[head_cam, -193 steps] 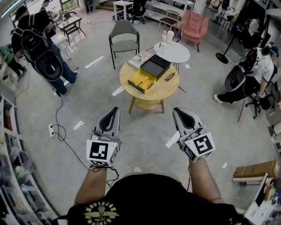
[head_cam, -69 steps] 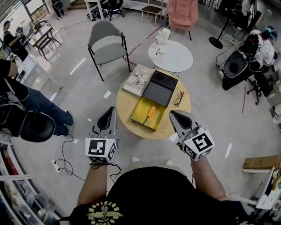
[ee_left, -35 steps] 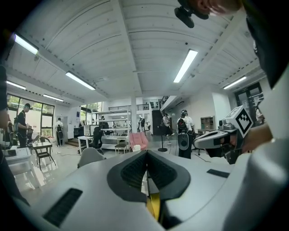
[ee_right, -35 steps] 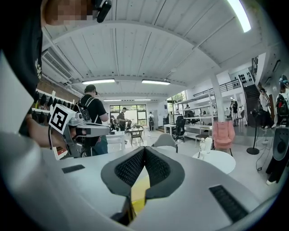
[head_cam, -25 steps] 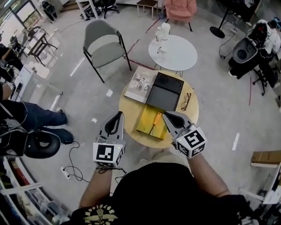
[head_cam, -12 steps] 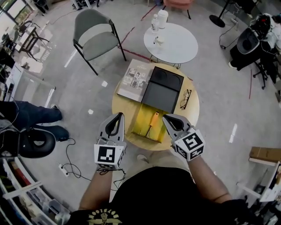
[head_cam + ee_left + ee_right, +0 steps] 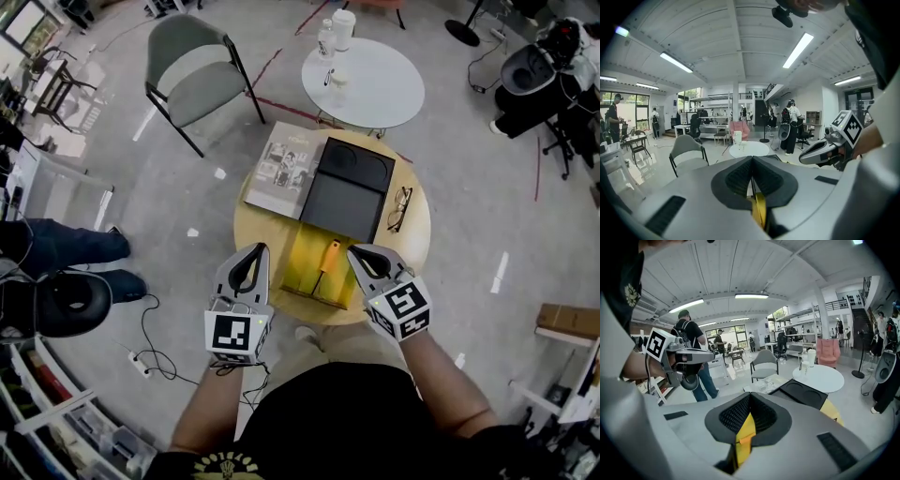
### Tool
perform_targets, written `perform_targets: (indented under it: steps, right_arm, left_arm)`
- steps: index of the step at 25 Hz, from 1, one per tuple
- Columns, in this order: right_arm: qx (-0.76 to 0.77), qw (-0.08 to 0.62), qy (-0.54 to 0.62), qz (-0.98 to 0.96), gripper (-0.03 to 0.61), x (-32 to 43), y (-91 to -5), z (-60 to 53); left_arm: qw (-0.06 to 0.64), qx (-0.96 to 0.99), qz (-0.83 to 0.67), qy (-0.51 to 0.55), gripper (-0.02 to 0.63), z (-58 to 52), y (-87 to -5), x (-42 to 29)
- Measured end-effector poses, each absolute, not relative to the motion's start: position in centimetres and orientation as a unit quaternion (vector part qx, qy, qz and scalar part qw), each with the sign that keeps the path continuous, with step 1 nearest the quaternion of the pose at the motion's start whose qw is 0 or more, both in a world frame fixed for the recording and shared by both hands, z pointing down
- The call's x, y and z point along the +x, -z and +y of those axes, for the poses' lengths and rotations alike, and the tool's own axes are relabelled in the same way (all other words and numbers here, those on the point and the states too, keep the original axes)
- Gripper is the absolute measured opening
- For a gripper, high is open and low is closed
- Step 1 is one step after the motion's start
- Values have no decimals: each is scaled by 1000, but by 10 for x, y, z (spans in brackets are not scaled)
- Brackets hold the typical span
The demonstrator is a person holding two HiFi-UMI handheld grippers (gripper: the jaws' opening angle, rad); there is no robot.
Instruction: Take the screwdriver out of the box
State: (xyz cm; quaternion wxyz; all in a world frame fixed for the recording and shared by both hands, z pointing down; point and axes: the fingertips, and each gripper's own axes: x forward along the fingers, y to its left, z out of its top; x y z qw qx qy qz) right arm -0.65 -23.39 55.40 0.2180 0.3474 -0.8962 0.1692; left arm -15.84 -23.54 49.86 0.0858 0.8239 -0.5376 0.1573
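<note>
Screwdriver (image 7: 327, 262) in open yellow box (image 7: 297, 255); left gripper (image 7: 255, 250), right gripper (image 7: 354, 253) closed, empty.

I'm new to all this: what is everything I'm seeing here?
Round wooden table: one, pale yellow, centre.
Open box: one, yellow tray, black lid laid open, on that table.
Orange-handled screwdriver: one, inside the yellow tray.
Printed magazine: one, grey-white, left of the lid.
Dark-framed glasses: one pair, right of the lid.
Round white table: one, beyond, bearing a bottle and white container.
Grey chair: one, upper left.
Left gripper: grey, jaws shut, left of tray.
Right gripper: grey, jaws shut, right of tray.
</note>
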Motion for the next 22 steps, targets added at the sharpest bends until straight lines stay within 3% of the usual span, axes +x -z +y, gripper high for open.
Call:
perform_targets:
  steps: [17, 22]
  right_arm:
    - [360, 268, -265, -854, 21, -11, -653, -235]
    - [351, 271, -315, -839, 92, -14, -682, -231]
  left_arm:
    - [123, 823, -530, -161, 14, -235, -544, -159]
    - [133, 826, -524, -159, 14, -230, -552, -153]
